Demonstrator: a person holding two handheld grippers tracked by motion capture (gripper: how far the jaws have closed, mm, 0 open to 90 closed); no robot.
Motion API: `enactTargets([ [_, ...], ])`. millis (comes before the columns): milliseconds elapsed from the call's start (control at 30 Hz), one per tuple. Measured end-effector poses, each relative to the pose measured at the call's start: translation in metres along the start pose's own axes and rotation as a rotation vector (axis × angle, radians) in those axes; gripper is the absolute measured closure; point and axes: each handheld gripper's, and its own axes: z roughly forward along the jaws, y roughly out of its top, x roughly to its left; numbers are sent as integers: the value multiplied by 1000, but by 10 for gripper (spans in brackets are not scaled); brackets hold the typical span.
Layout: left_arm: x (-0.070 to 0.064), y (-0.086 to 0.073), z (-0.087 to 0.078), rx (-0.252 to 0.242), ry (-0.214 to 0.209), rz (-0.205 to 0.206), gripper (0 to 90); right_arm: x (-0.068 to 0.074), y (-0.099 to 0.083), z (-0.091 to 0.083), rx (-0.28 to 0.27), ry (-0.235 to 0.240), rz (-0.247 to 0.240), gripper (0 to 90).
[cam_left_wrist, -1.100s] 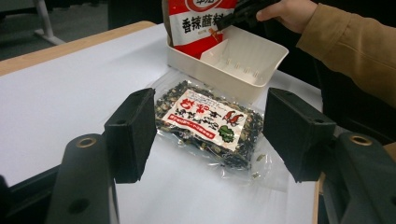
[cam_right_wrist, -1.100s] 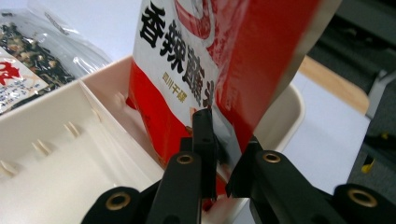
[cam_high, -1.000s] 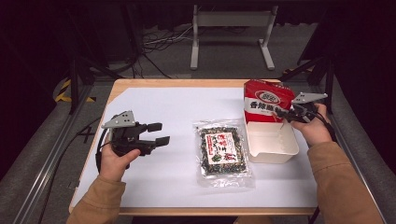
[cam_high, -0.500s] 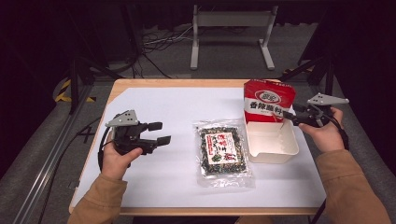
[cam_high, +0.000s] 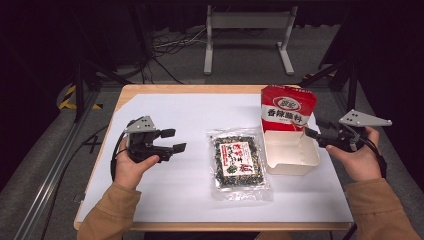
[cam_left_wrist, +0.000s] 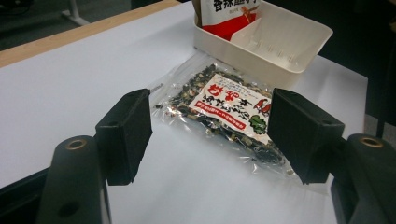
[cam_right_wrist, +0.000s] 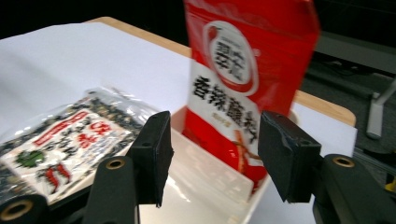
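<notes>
On the white table (cam_high: 165, 200), a clear snack bag (cam_high: 238, 163) lies flat, just left of a white tray (cam_high: 295, 165) where a red packet (cam_high: 288, 109) stands upright at the far end. Right gripper (cam_high: 308, 132) hovers by the tray's right wall, jaws apart, empty. Left gripper (cam_high: 174, 140) sits well left of the bag, jaws wide, holding nothing; bare tabletop lies between them.

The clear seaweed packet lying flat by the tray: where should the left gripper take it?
Grip the clear packet by its thin left sealed edge, coming in low from the left gripper's side. It lies flat on the white table cover, so only the edges offer purchase, and the white tray probably crowds its right side.
</notes>
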Motion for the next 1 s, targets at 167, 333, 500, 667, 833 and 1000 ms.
enactTargets([
  [167, 1, -2, 6, 30, 32, -4, 308, 17, 6, -8, -12, 31, -17, 447],
  [333, 1, -6, 14, 59, 41, -22, 303, 29, 8, -11, -16, 66, -36, 429],
  [500, -1, -10, 26, 89, 47, -34, 300, 39, 6, -10, -39, 90, -57, 422],
  [667, 0, -15, 37, 115, 35, -44, 317, 50, 5, -12, -77, 126, -65, 415],
  [833, -2, -20, 52, 124, 17, -82, 305, 55, 5, -10, -86, 151, -85, 409],
  [1000, -5, -24, 69, 173, 6, -78, 291, 59, 5, -11, -94, 155, -98, 407],
])
